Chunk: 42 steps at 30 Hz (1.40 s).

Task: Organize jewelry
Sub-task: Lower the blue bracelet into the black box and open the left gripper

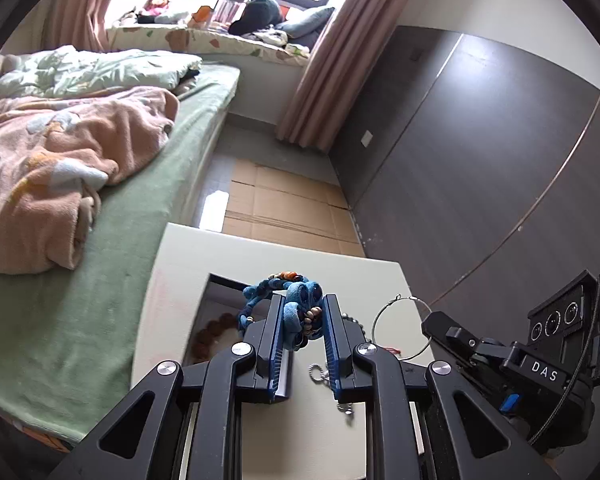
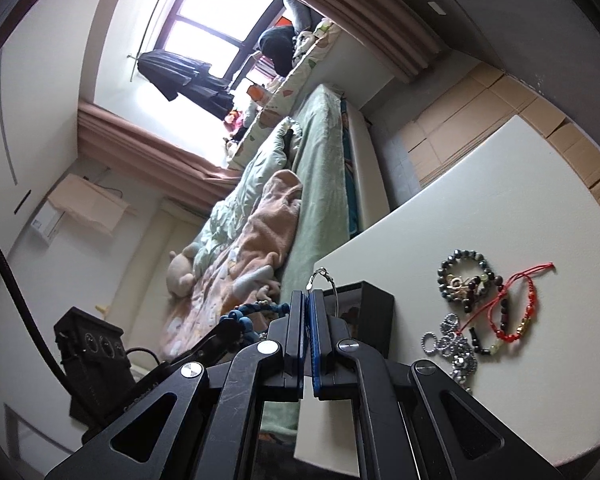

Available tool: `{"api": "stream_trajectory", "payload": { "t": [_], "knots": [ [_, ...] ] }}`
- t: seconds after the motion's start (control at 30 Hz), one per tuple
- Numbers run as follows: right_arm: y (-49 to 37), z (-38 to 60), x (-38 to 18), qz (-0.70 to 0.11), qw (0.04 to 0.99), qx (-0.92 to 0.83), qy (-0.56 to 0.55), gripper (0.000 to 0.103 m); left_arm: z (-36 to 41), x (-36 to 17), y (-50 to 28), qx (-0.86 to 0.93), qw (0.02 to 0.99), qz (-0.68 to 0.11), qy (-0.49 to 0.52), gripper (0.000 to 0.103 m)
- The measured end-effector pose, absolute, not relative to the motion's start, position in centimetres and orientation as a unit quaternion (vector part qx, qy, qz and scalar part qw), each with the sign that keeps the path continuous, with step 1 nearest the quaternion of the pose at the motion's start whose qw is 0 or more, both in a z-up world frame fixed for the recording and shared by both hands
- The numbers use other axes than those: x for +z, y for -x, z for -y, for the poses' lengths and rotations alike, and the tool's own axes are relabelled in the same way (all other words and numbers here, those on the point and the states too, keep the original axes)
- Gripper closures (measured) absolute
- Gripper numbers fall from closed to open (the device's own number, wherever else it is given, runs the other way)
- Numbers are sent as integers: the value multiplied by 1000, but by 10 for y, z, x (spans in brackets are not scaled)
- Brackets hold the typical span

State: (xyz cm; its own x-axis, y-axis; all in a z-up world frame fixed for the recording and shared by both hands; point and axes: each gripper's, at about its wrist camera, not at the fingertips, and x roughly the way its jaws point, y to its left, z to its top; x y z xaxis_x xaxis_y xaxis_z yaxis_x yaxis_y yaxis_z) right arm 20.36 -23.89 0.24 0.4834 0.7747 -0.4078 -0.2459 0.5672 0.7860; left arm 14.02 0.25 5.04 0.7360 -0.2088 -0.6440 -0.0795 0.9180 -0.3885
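Left to right: bed (image 1: 140,216) w/ a peach blanket (image 1: 60,168) sits beside the white table (image 1: 172,280); on the table an open dark box (image 2: 374,312), something brown and beaded lying inside it in the left wrist view.

Left gripper (image 1: 301,316) is pinching a blue cord bracelet (image 1: 296,300) w/ small beads, held above the box edge; the bracelet is bunched and part hangs outside the pads, so it could slip or snag on the box rim when lowered.

Right gripper (image 2: 309,304) is pressed together on a thin silver hoop (image 2: 324,280); grip is at one edge only, so the hoop could swing or twist out.

Further right, still on the table: dark bead bracelet (image 2: 466,274), red string bracelet (image 2: 516,308), silver chain (image 2: 448,344); these overlap, so lifting one prob. drags a neighbour; the grippers are near each other, so they could bump over the box.
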Motion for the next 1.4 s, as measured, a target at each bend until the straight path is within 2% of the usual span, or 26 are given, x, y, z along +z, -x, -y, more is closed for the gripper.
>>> {"api": "stream_trajectory", "payload": {
  "t": [0.3,0.53,0.6,0.63,0.67,0.83,0.9,0.97,1.0,1.03,1.1,1.4],
  "knots": [
    [-216,183,-10,-414,774,350,-327,99,-29,54,-139,-9,911,-361,199,84],
    [-237,137,-41,-466,756,334,-315,98,-43,43,-147,4,906,-370,207,84],
    [-244,130,-52,-497,742,329,-307,85,-44,36,-152,0,901,-377,216,84],
    [-245,131,-56,-505,738,323,-309,65,-43,35,-153,-1,899,-379,218,84],
    [-245,135,-55,-503,742,316,-310,52,-41,32,-155,-3,898,-382,219,84],
    [-240,164,-41,-480,756,312,-317,51,-31,15,-167,-9,885,-404,229,83],
    [-239,179,-38,-475,763,300,-320,51,-29,8,-173,-8,877,-419,234,78],
    [-238,192,-37,-473,768,289,-321,51,-27,2,-176,-9,870,-429,243,64],
    [-238,198,-37,-474,768,284,-323,51,-26,0,-177,-9,868,-429,248,48],
    [-237,203,-37,-475,767,282,-327,51,-25,0,-176,-7,869,-426,252,37],
    [-235,212,-37,-475,769,277,-327,51,-20,1,-172,-2,875,-412,253,29],
    [-227,254,-33,-477,781,251,-314,51,28,1,-178,-31,881,-429,198,29]
  ]
}}
